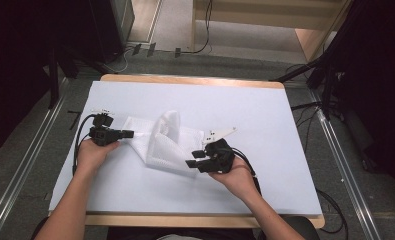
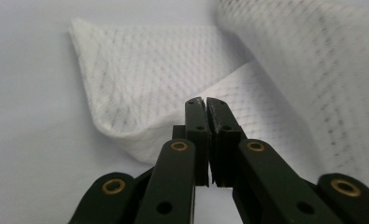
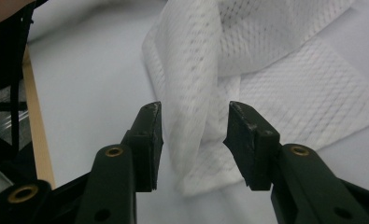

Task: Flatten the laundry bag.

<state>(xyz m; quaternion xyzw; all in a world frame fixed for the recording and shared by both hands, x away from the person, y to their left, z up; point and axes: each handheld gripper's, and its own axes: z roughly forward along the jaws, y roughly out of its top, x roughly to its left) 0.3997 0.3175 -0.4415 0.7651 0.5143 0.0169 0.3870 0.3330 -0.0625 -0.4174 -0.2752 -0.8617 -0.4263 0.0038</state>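
Note:
A white mesh cloth (image 1: 160, 142) lies crumpled on the white tabletop (image 1: 265, 115), with a fold standing up at its middle. My left gripper (image 1: 130, 133) rests at the cloth's left edge. In the left gripper view its jaws (image 2: 204, 100) are shut, with the cloth (image 2: 140, 79) just beyond the tips; I cannot tell whether any fabric is pinched. My right gripper (image 1: 194, 158) is at the cloth's near right corner. In the right gripper view its jaws (image 3: 194, 106) stand open around a raised fold of the cloth (image 3: 285, 88), and the pads do not press it.
The tabletop has a wooden rim (image 1: 195, 80) at the back and front. Black stands (image 1: 325, 75) and cables sit on the floor to the right, dark equipment (image 1: 55, 55) to the left. Bare white surface stretches right of the cloth.

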